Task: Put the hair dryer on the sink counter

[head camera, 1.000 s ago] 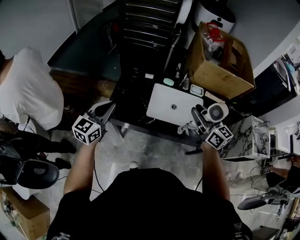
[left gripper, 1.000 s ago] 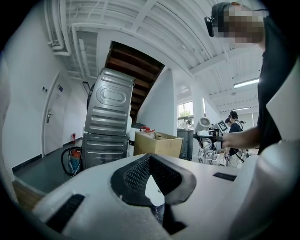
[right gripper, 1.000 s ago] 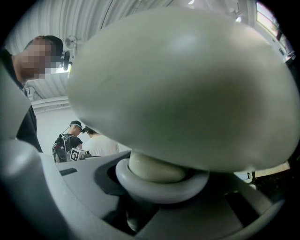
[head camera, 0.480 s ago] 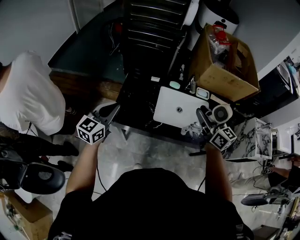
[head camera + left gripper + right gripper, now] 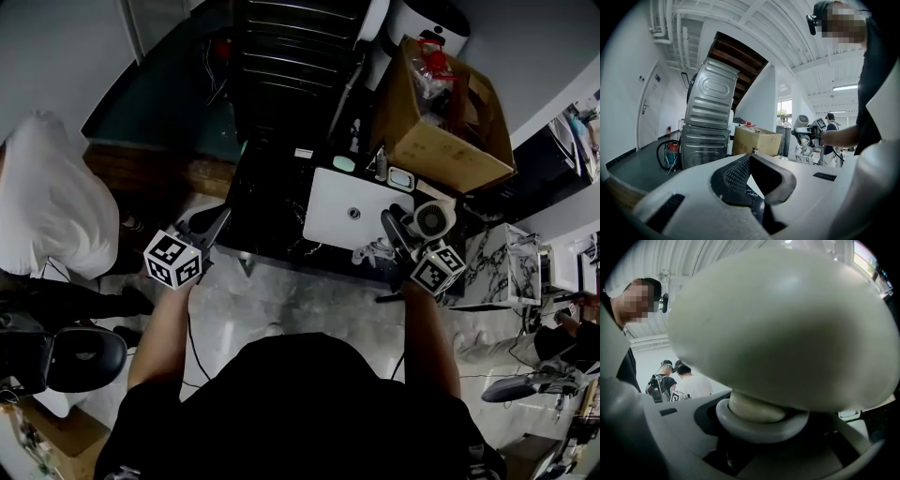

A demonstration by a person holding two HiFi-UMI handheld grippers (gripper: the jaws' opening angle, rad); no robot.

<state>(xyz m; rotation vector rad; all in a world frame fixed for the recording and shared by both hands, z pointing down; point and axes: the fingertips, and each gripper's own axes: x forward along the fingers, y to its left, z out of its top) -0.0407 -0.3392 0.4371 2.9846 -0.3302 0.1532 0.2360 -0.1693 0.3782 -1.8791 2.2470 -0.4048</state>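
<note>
Fingers (image 5: 670,427) of the right gripper (image 5: 405,246) pinch the hair dryer (image 5: 433,221) at its neck, just under the cream barrel that fills the right gripper view. The dryer hangs in the air over the near right corner of the dark desk (image 5: 272,202), beside the laptop (image 5: 352,208). On the left gripper (image 5: 208,223), the fingers (image 5: 736,176) are pressed together on nothing, off the desk's left edge. For a good carry, I judge the pinch should be firm and the barrel level, with the pale cord (image 5: 375,253) watched (it dangles by the desk edge and could snag). A marble top (image 5: 502,272) to the right looks the likely sink counter, though no basin can be made out; lay the dryer flat there before letting go.
</note>
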